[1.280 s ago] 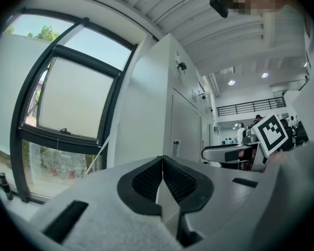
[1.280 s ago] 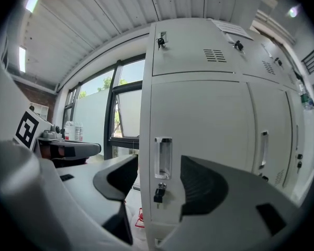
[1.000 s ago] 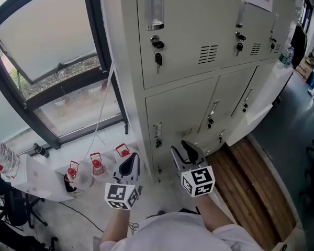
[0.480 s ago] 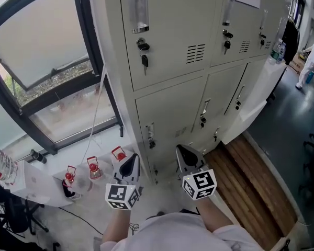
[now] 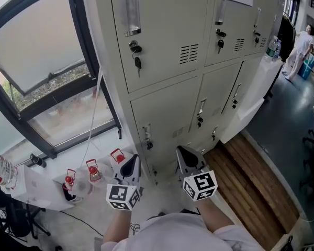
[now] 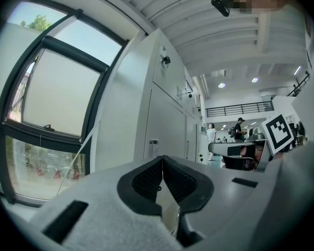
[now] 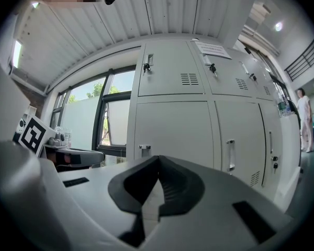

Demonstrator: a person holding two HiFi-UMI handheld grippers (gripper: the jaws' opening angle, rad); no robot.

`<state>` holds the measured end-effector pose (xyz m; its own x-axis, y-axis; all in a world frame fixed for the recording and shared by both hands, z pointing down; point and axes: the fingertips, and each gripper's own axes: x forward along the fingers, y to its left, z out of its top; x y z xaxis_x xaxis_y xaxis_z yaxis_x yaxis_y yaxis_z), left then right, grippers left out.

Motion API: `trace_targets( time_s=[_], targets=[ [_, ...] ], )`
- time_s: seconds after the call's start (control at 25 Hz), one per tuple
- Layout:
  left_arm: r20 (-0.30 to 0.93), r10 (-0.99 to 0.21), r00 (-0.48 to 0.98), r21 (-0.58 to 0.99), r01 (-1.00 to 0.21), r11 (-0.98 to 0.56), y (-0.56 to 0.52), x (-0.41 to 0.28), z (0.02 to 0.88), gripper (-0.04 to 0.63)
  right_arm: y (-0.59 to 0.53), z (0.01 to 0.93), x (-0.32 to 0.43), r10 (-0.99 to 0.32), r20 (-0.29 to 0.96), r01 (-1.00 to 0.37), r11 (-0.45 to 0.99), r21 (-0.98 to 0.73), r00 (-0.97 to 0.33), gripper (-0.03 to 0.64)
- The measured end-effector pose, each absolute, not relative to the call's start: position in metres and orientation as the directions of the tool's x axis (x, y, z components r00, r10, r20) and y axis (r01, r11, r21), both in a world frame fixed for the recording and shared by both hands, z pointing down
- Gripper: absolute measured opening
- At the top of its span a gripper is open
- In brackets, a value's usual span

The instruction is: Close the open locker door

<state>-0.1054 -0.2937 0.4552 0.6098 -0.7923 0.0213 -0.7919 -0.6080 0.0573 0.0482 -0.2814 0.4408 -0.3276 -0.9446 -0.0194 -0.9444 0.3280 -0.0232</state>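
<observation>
A bank of beige lockers stands in front of me. At its lower right one door hangs open, swung out toward the dark floor. In the head view both grippers are low and side by side, short of the lockers and touching nothing. My left gripper is shut with nothing in it, its pads meeting in the left gripper view. My right gripper is shut and empty too, and its jaws point at the closed lower doors.
A large dark-framed window fills the left. Small red-topped objects and water bottles sit low at the left. Keys hang from an upper lock. A wooden floor strip runs at the right. A person stands far right.
My right gripper's jaws have closed from open. The lockers have slid a little to the left in the head view. Both grippers stay at about the same place.
</observation>
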Motion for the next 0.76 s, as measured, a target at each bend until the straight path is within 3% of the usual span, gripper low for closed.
trace_targets(
  time_s=[0.76],
  targets=[
    [0.018, -0.778, 0.628, 0.054, -0.778, -0.626, -0.2937, -0.0991, 0.4524, 0.009, -0.2771, 0.4371, 0.0524, -0.951, -0.055, -0.953, 0.304, -0.005, -0.303, 0.012]
  ],
)
